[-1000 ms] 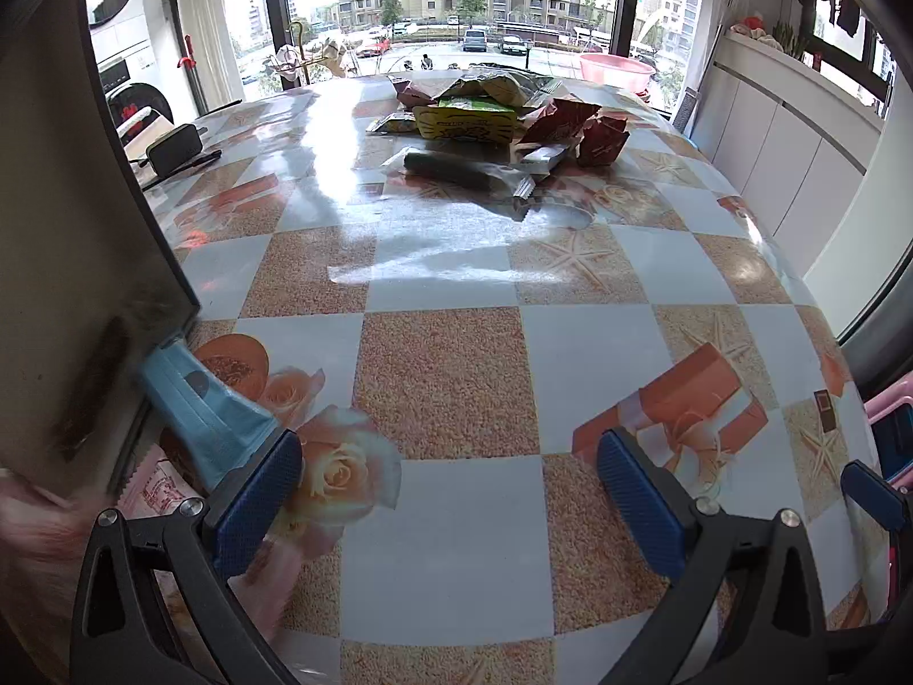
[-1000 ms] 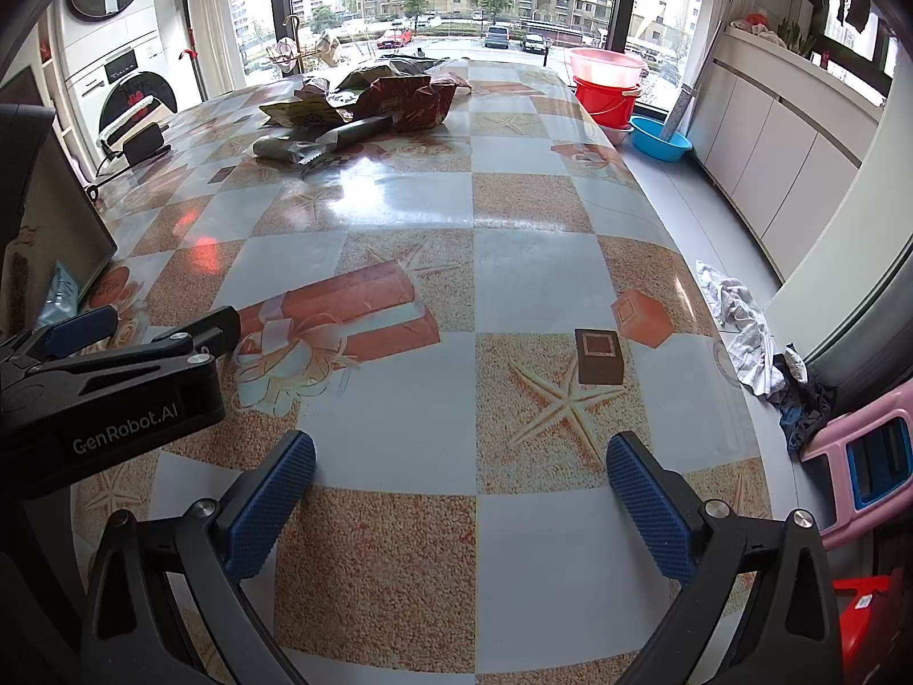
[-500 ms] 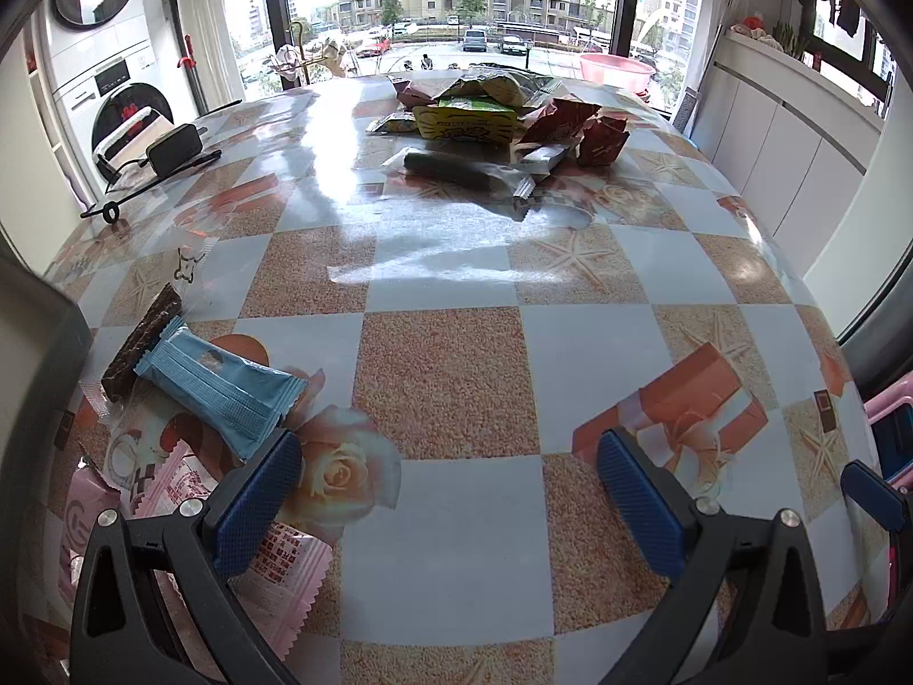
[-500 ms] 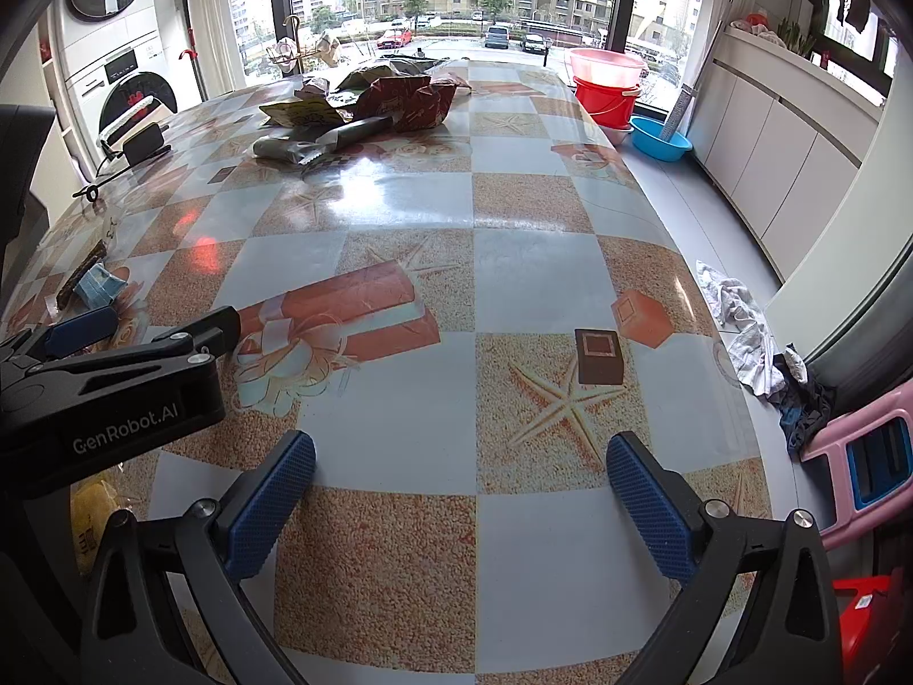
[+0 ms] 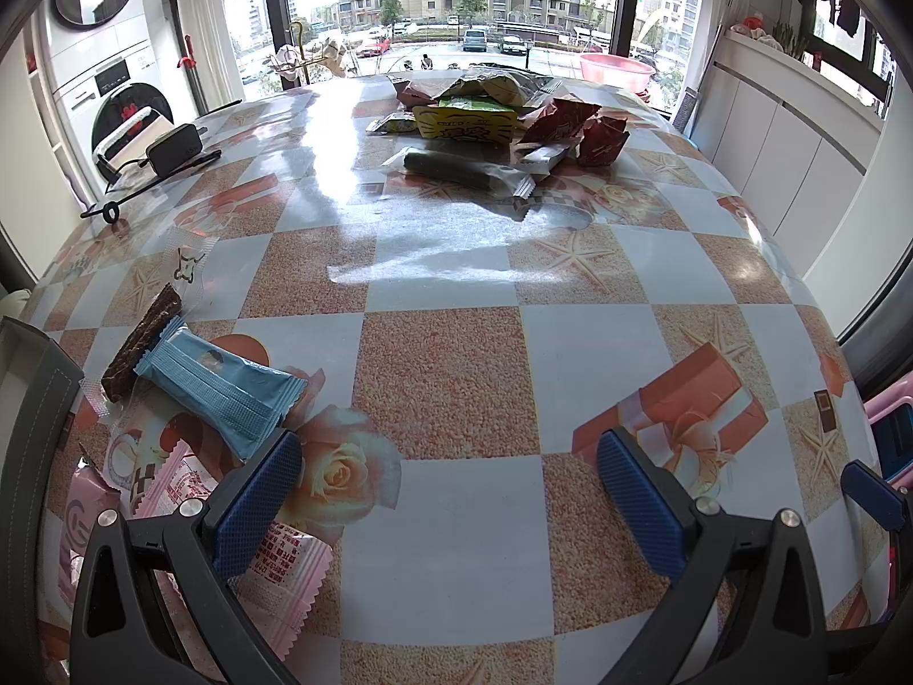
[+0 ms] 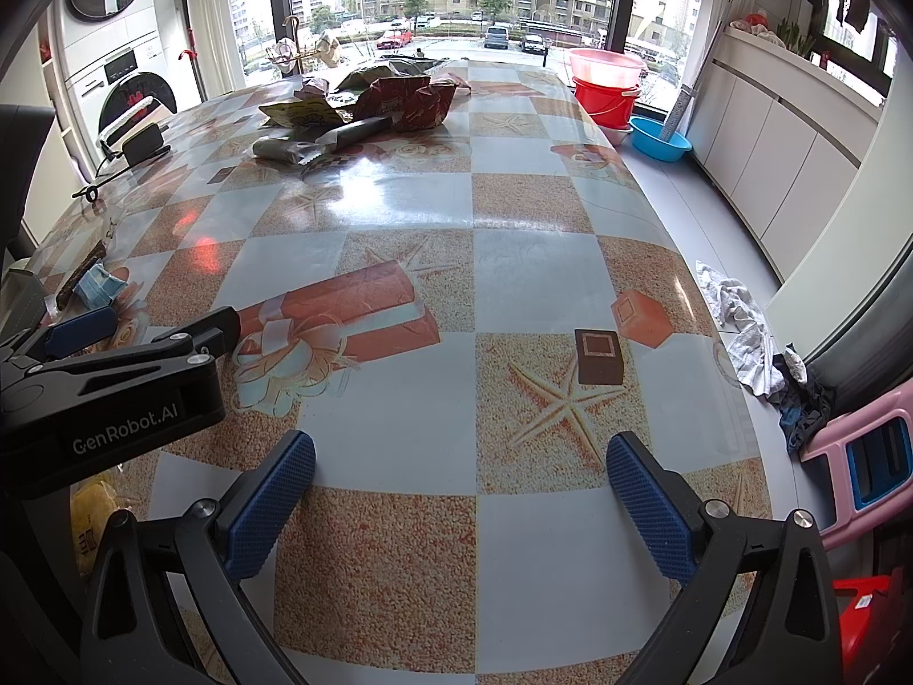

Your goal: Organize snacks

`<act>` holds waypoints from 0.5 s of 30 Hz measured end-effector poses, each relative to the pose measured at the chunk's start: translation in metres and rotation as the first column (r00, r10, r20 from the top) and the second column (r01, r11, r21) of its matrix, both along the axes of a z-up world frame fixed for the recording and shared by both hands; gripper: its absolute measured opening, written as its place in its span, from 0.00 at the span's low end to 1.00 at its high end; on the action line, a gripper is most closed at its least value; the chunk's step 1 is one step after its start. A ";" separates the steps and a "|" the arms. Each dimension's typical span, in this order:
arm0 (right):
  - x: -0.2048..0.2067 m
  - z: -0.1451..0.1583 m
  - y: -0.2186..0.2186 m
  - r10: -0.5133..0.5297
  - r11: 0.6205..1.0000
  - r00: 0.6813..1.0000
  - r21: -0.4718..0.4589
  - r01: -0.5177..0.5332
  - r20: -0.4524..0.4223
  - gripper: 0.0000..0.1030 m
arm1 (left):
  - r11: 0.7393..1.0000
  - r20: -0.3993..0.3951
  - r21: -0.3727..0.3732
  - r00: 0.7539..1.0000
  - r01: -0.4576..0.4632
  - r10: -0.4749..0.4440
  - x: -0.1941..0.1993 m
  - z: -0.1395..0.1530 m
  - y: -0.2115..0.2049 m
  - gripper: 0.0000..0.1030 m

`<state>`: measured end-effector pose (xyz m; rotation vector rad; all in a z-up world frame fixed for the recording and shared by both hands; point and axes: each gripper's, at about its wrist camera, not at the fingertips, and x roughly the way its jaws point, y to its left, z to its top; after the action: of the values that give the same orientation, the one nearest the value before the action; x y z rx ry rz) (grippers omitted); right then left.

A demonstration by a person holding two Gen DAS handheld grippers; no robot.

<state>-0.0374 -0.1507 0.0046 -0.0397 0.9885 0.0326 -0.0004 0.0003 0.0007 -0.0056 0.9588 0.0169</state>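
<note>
While flat, the blue packet (image 5: pixel 219 385) runs diagonally, upper-left to lower-right.

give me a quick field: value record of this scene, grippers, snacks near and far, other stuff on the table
left gripper: open, empty, low over the table
right gripper: open, empty
near snacks: blue packet, dark bar in clear wrap, pink packet, all beside the left fingers
blue packet contact: overlaps the dark bar's wrap
far snacks: mixed pile at the window end
other items: black adapter with cable at the far left edge
yellow packet: partly hidden under the left gripper in the right wrist view
</note>
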 end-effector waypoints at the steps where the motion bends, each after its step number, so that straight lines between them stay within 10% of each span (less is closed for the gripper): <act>1: 0.000 0.000 0.000 0.000 1.000 1.000 0.000 0.000 0.000 1.00 | 1.000 0.000 0.000 1.000 0.000 0.000 0.000 0.000 0.000 1.00; 11: 0.000 0.000 0.000 0.000 1.000 1.000 0.000 0.000 0.000 1.00 | 1.000 -0.003 -0.007 1.000 0.005 -0.005 -0.001 0.002 0.004 1.00; 15: 0.000 0.000 0.000 0.000 1.000 1.000 0.000 0.000 0.001 1.00 | 0.989 -0.057 -0.009 0.988 0.145 -0.145 -0.002 0.003 0.000 1.00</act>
<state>-0.0371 -0.1504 0.0047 -0.0396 0.9879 0.0326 -0.0025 0.0003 0.0042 0.0603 1.0147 -0.1200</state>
